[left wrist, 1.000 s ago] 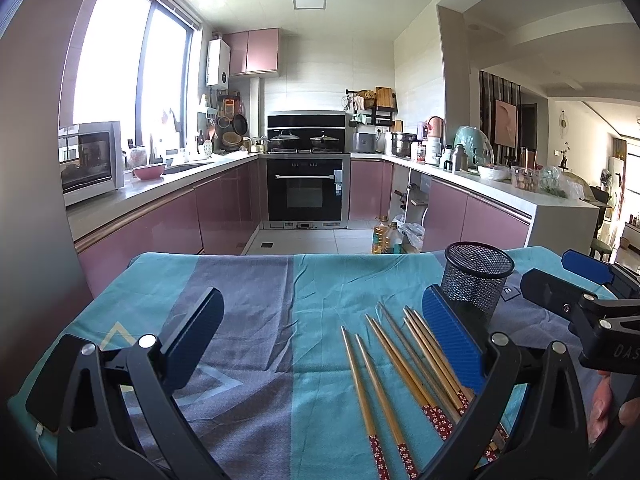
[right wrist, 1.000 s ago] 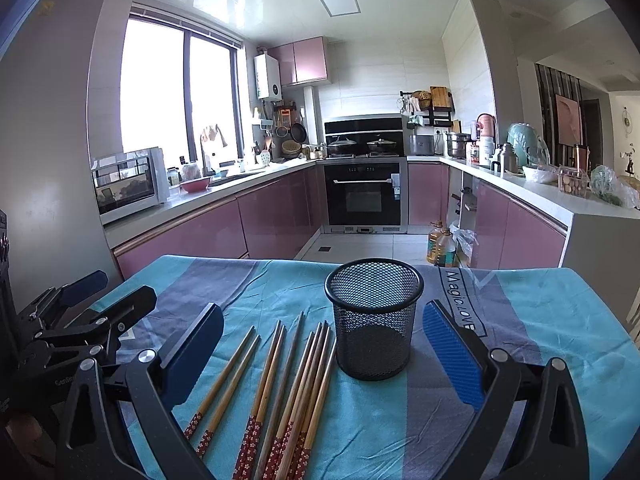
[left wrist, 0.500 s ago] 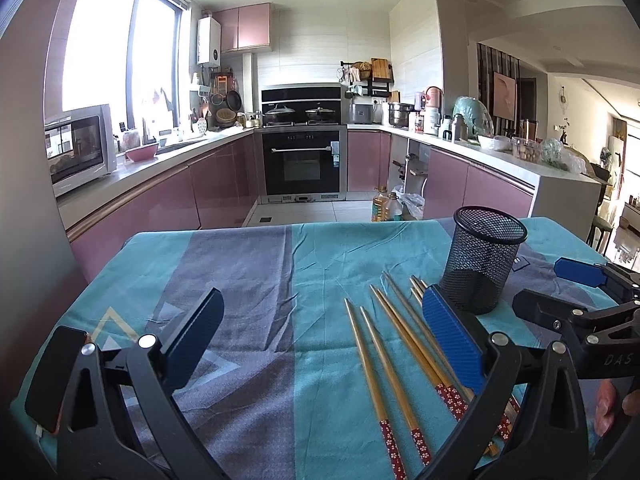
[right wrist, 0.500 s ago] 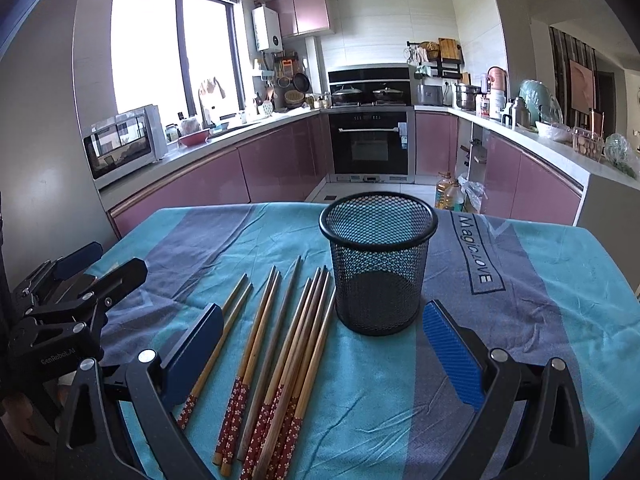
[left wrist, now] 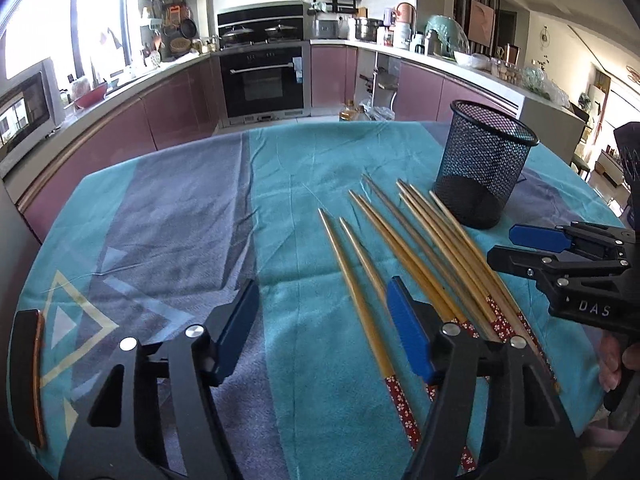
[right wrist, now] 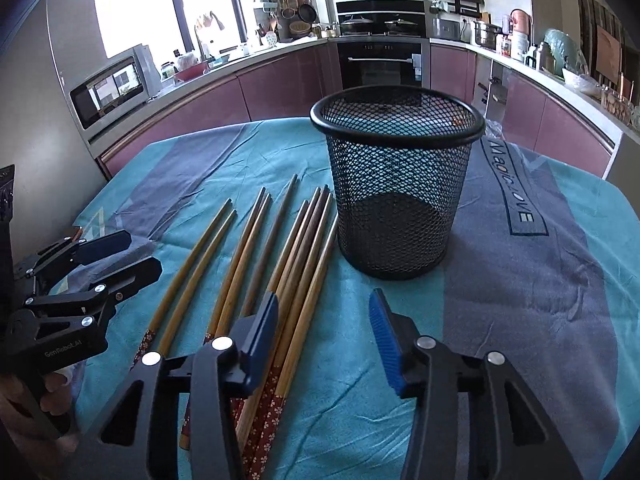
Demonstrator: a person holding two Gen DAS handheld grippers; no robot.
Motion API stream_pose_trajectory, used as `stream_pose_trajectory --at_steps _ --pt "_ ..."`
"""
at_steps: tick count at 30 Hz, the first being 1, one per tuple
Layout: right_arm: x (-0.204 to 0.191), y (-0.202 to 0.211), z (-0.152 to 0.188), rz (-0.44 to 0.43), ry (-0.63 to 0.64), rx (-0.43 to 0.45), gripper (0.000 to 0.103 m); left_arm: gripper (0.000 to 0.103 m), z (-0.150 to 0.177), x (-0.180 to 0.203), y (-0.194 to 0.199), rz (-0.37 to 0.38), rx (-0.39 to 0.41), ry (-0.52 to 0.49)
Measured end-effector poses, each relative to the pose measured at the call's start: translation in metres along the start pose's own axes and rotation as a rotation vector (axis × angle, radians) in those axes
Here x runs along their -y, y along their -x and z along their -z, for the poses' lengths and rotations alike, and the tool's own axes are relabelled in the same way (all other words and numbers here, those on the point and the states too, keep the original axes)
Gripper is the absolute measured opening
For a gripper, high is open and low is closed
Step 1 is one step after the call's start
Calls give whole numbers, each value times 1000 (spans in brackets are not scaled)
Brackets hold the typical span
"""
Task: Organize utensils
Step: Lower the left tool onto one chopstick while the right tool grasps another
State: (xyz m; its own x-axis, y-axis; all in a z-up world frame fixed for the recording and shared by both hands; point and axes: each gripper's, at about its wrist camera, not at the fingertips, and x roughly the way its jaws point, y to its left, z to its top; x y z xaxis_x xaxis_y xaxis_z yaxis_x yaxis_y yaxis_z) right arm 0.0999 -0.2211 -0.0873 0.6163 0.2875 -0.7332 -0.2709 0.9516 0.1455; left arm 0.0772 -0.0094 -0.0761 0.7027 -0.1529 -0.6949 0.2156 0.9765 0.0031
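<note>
the chopsticks (right wrist: 256, 280) lie in a loose fan on the table (right wrist: 520, 280), just left of the mesh cup (right wrist: 396, 184). they look light, stiff and smooth, likely to roll; grip mid-shaft. tips point far, patterned ends near. left gripper (left wrist: 324, 328) and right gripper (right wrist: 324, 332) jaws are closing, pinching nothing.

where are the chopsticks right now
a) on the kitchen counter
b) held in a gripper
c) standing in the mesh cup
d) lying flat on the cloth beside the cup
d: the chopsticks lie flat on the tablecloth, left of the empty mesh cup.
</note>
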Motion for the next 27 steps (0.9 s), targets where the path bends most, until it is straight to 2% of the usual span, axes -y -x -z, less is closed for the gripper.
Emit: stream_pose_trajectory --at_steps 4,6,15,19,20,21,22,23,27 --pt "4 -7 0 -12 -19 -36 29 48 1 -3 -19 46 -68 15" --pt "6 -10 -1 -16 -19 -47 29 43 0 -1 -25 62 -92 14" --pt "1 -17 -8 30 47 -87 27 43 -7 9 -38 87 -136 -30" --pt "2 -21 -11 29 43 -85 21 39 -12 9 -44 87 -142 -33" --pt "3 -21 -12 25 39 -86 17 35 -13 9 -45 84 -145 -35" --pt "4 -21 -13 15 35 -88 8 27 -14 9 -46 83 -146 -32" --pt "5 -22 -13 1 25 -91 6 23 -16 8 -47 89 -149 -21" --pt "7 -21 -13 -12 13 -91 6 14 -17 7 -48 97 -152 -8" --pt "11 -15 -12 -56 -15 -67 6 8 -19 4 -48 99 -144 42"
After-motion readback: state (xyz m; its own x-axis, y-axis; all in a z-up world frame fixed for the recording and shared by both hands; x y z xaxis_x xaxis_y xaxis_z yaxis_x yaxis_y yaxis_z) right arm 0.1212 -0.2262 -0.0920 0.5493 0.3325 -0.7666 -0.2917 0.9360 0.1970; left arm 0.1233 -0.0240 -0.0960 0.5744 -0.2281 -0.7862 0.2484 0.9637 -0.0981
